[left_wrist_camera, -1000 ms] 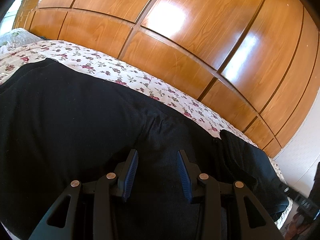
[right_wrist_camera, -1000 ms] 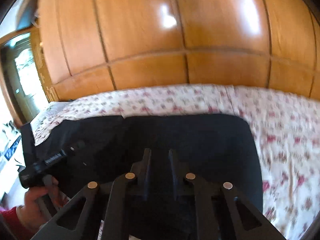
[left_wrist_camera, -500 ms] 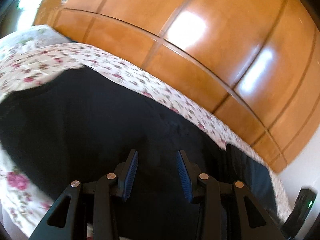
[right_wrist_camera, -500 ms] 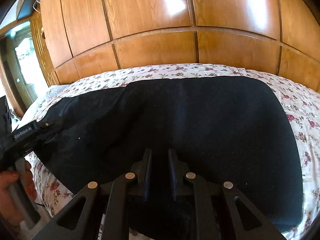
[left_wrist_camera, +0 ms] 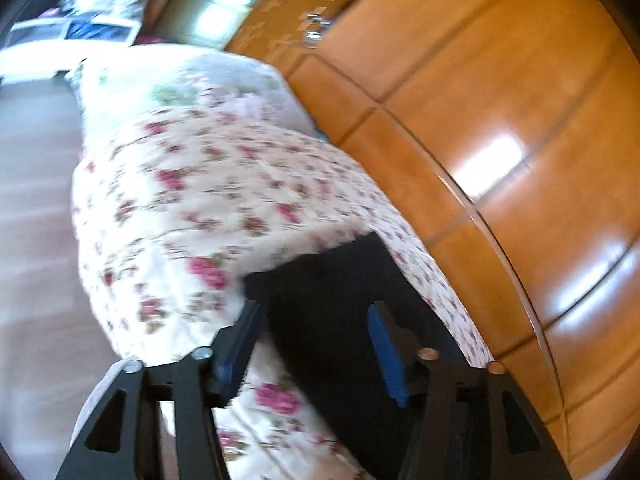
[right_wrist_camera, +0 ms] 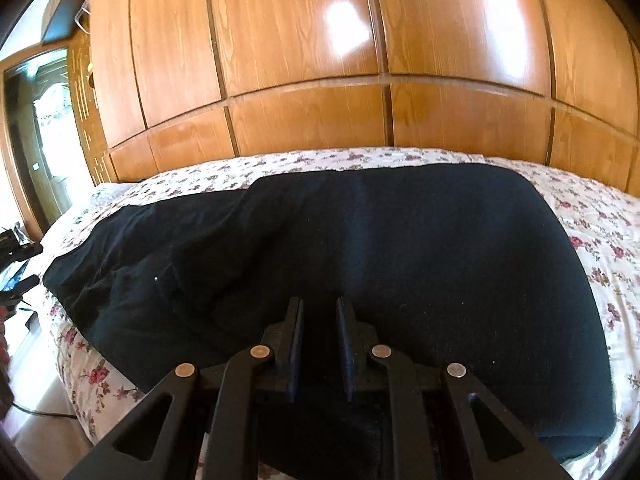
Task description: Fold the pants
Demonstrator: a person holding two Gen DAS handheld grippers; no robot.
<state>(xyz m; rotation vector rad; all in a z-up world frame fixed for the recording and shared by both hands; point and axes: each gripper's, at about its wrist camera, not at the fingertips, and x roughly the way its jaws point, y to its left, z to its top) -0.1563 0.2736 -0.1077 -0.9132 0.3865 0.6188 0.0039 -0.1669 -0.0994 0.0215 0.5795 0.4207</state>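
Note:
Black pants (right_wrist_camera: pixel 360 248) lie spread across a flowered bedsheet (right_wrist_camera: pixel 592 216), filling most of the right wrist view. My right gripper (right_wrist_camera: pixel 320 316) hovers over the near middle of the pants, jaws a narrow gap apart; whether cloth is pinched between them is not clear. In the blurred left wrist view only one end of the pants (left_wrist_camera: pixel 340 292) shows. My left gripper (left_wrist_camera: pixel 314 320) is open and empty over that end, its left finger above the sheet (left_wrist_camera: pixel 192 200).
A glossy wooden panel wall (right_wrist_camera: pixel 360 60) runs behind the bed. A pillow (left_wrist_camera: pixel 208 80) lies at the bed's head. Bare floor (left_wrist_camera: pixel 32 200) lies beside the bed, with dark gear (right_wrist_camera: pixel 16 256) at its left edge.
The left gripper has swung fast along the pants to one end, toward the pillow, still open. The right gripper has risen and pulled back a little; its jaw gap is unchanged.

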